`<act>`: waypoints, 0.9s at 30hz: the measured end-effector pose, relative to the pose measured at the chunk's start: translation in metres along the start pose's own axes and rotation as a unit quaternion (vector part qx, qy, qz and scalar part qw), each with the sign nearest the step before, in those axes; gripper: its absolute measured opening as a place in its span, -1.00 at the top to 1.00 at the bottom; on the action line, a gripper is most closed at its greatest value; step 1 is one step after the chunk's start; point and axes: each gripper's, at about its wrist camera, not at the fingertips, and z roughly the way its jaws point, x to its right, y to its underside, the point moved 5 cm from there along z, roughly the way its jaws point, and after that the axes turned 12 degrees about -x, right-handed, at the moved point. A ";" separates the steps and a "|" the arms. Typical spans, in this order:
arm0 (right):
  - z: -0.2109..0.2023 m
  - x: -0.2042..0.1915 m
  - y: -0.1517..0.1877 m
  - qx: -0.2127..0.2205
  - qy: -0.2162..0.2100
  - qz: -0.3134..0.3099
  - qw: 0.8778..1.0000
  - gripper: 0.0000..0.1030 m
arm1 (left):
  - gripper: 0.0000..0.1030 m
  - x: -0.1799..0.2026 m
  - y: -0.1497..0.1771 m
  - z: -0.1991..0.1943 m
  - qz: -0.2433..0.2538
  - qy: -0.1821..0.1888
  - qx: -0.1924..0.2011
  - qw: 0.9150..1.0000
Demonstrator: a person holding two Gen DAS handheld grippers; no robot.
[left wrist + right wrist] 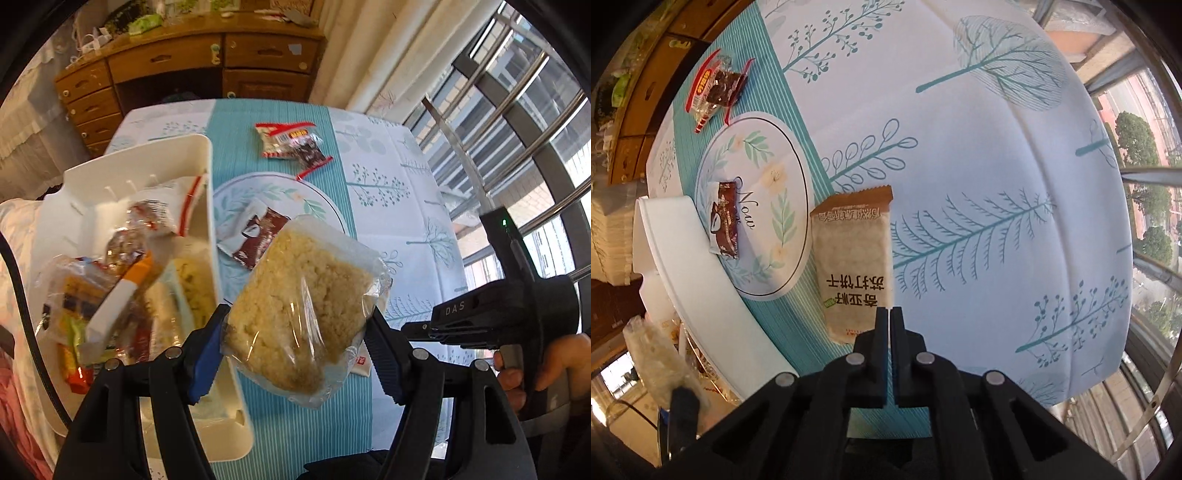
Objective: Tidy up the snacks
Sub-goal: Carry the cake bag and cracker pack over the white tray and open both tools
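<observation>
Left gripper (295,328) pinches a clear-wrapped pale rice cake (299,306) by its lower sides, jaws spread about halfway around it; the cake hangs above the table, near the right wall of a white bin (207,177); its long axis runs from lower left to upper right in the left wrist view, tilted, top corner toward a round mat (325,206). The bin holds mixed snack packs; a white and orange wrapper (122,295) lies on top, pointing upper right.

Right gripper (889,314) has jaws pressed together w/ nothing between them; tips sit over the near end of a cracker pack (855,258), contact not clear. The pack lies flat on the teal stripe of the tablecloth (979,155), just beside the mat's right edge; long axis runs away from the camera, brown crimped end farthest; Chinese print reads upside down, approx. "苏打饼干".

A brown cake pack (726,218) lies on the mat's left part, long axis roughly lengthwise away from the camera; the mat shows the word "Now". Beyond the mat, two red-edged packs (716,86) lie together on the stripe; writing too small to read. The right tool's body in the left view bears "DAS"; a hand (546,369) grips it.
</observation>
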 end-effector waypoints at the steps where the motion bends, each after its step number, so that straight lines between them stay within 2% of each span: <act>1: -0.004 0.003 0.001 0.002 -0.005 0.004 1.000 0.97 | -0.34 -0.002 0.001 -0.003 -0.001 0.000 0.005 1.000; 3: -0.002 0.007 0.004 0.001 -0.016 0.019 1.000 0.89 | -0.34 -0.006 0.003 -0.008 -0.005 0.001 0.013 1.000; 5: 0.000 0.010 0.005 -0.004 -0.026 0.029 0.999 0.67 | -0.34 -0.009 0.006 -0.014 -0.010 0.005 0.023 1.000; 7: 0.001 0.010 0.004 0.000 -0.030 0.033 0.999 0.36 | -0.34 -0.013 0.008 -0.017 -0.016 0.010 0.031 0.999; 13: 0.013 0.003 -0.004 -0.002 -0.029 0.045 0.999 0.03 | -0.34 -0.024 0.013 -0.021 -0.030 0.008 0.036 0.999; 16: 0.019 -0.005 -0.009 -0.003 -0.029 0.044 0.999 0.02 | -0.34 -0.031 0.016 -0.024 -0.039 0.001 0.039 0.998; 23: 0.040 -0.031 -0.017 -0.017 0.014 0.022 1.000 0.01 | -0.34 -0.051 0.019 -0.027 -0.061 -0.014 0.039 0.997; 27: 0.049 -0.044 -0.020 -0.009 0.070 0.012 0.997 0.01 | -0.35 -0.064 0.021 -0.029 -0.072 -0.020 0.039 0.996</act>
